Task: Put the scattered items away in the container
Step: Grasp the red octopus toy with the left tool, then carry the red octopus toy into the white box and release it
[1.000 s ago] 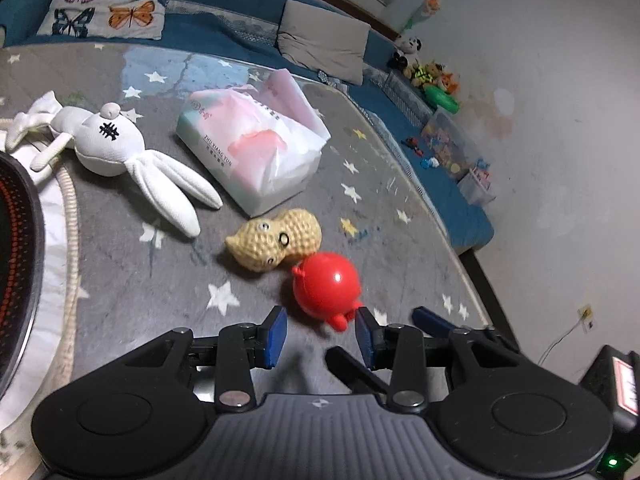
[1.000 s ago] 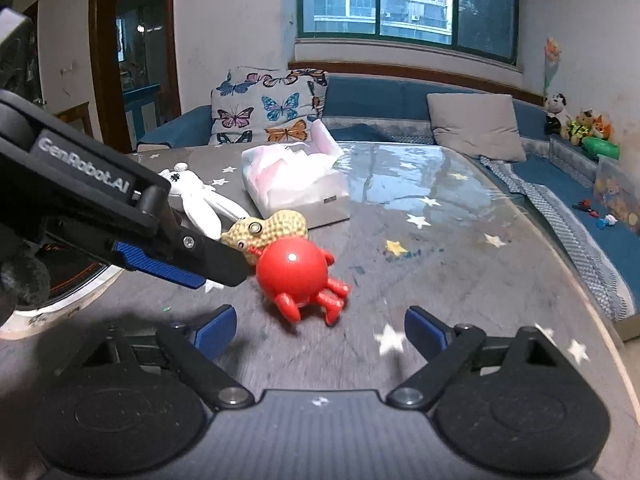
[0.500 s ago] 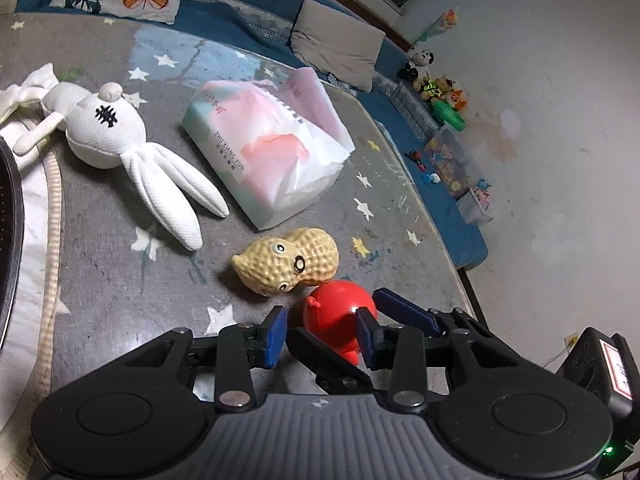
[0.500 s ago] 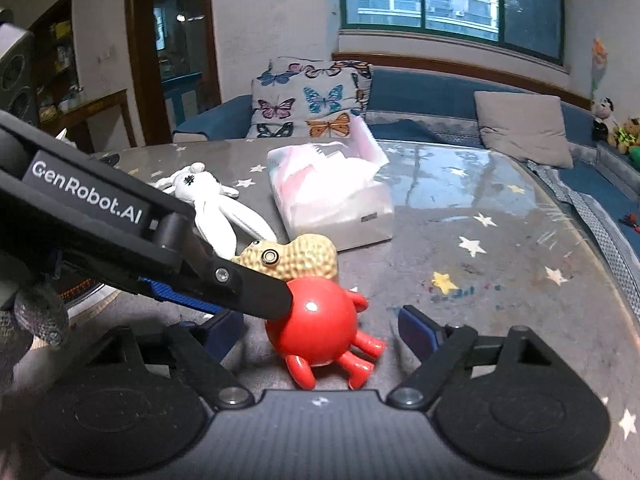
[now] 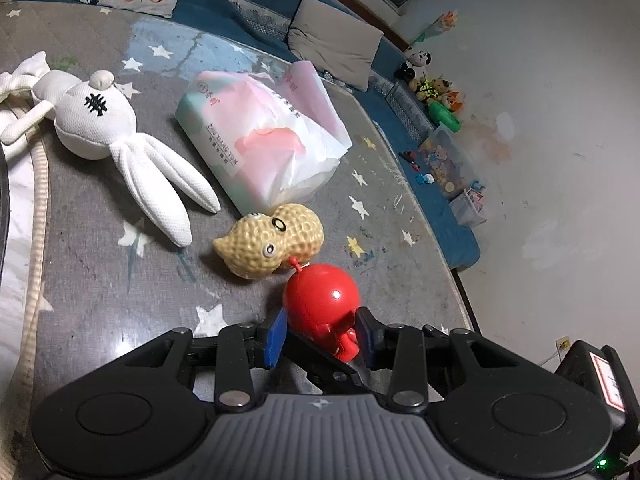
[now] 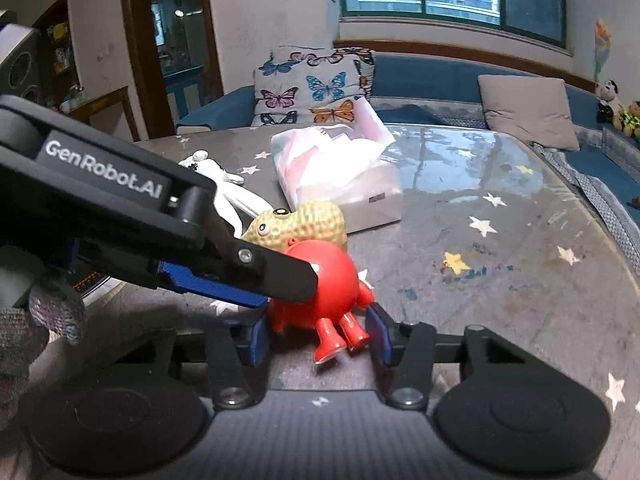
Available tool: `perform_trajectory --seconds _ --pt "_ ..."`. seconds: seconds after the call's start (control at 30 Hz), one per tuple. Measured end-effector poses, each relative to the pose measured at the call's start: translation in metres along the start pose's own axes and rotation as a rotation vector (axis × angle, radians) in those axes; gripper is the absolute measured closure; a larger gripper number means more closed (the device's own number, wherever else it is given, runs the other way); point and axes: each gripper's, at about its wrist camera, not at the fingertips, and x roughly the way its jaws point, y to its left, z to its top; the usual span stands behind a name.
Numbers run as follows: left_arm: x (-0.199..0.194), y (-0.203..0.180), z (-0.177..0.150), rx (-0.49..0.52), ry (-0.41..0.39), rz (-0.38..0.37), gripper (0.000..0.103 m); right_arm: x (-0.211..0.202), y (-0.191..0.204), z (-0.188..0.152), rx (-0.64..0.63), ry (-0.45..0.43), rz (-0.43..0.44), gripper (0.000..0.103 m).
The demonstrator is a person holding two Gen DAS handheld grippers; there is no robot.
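both claws crowd the same toy. my right claw (image 6: 318, 338) has just been closing, its blue pads now on either side of the red toy (image 6: 320, 292), at the legs; whether they press yet i cannot tell. my left claw (image 5: 320, 336) stands wide with the red toy (image 5: 322, 300) between its pads, not squeezed. in the right view my left claw's black finger (image 6: 276, 276) lies against the red ball. touching the toy, just beyond, lies the peanut toy (image 5: 272, 246). farther on the counter (image 5: 100, 280) rest a tissue pack (image 5: 260, 148) and a white rabbit doll (image 5: 120, 144). a butterfly cushion (image 6: 316, 88) sits on the blue sofa behind.
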Motion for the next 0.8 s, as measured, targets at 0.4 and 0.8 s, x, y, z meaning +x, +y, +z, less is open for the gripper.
perform_trajectory --seconds 0.4,0.8 --pt "-0.042 -0.004 -0.028 0.063 -0.008 0.004 0.064 -0.036 0.04 -0.013 0.026 -0.022 -0.03 0.054" --pt "-0.165 0.03 -0.038 0.066 -0.165 0.098 0.065 -0.057 0.14 0.013 -0.07 -0.098 0.078 0.054"
